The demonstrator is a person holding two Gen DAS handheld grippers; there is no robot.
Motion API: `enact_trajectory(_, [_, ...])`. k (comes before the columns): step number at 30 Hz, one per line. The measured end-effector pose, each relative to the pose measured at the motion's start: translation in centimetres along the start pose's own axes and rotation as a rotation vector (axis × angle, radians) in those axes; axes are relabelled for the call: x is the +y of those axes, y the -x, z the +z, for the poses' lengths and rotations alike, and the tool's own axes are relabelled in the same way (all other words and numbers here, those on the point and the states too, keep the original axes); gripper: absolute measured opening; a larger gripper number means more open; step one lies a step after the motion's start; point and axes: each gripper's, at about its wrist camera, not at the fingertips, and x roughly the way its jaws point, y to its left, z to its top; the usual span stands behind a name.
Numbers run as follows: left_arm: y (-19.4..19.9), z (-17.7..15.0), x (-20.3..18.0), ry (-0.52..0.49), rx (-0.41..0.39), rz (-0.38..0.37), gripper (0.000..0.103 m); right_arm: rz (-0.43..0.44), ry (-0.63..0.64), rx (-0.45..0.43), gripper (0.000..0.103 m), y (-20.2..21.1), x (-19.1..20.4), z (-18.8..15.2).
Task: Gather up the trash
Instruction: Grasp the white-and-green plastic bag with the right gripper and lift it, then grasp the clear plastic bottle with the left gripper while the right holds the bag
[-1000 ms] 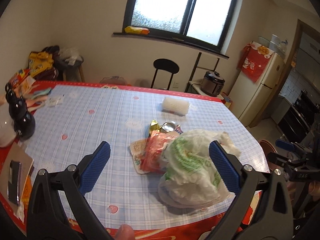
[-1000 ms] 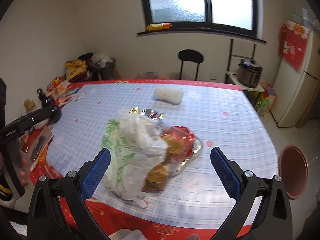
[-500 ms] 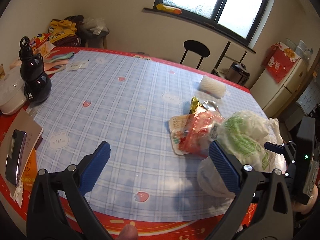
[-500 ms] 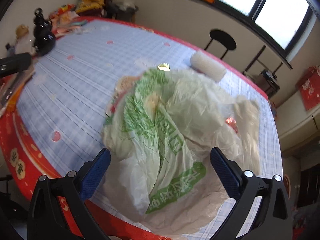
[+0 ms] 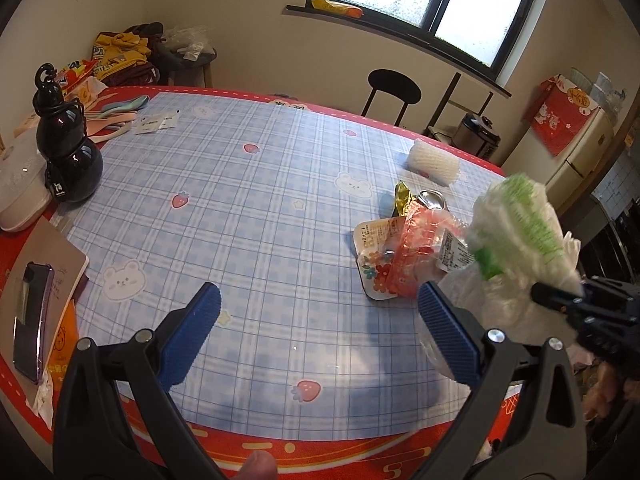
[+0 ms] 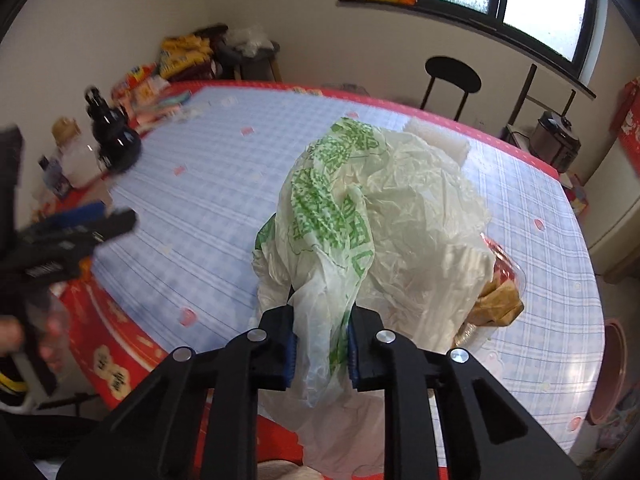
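White-green plastic bag (image 6: 360, 216), near tabletop (image 5: 260, 216) edge; pinched by closing right gripper (image 6: 320, 344), probably for filling. Left gripper (image 5: 320, 336): released, empty.

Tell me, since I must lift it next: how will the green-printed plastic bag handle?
Probably floppy: the plastic bag bunches into creases between the closing right hand-held gripper. Likely light, since the thin film looks translucent. It may slip, being glossy.
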Motion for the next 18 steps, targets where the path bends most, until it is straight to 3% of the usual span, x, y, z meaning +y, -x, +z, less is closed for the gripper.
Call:
enact_trajectory(5, [-0.9,0.3,-0.6,-0.007,0.018,-0.045,0.097,-0.031,-0.062,-0.152,0.02,5.0,-1.7,1.6])
enact_trajectory(10, [-2.1,0.2,-2.5,-0.037,0.049,-0.102,0.097,-0.172,-0.162,-0.274,0.02,9.2,-5.7,1.9])
enact_trajectory(18, [-3.8,-0.5,-6.8,-0.111,0.099,-0.185,0.092,-0.318,-0.328,-0.296,0.02,11.7,-13.0,-1.7])
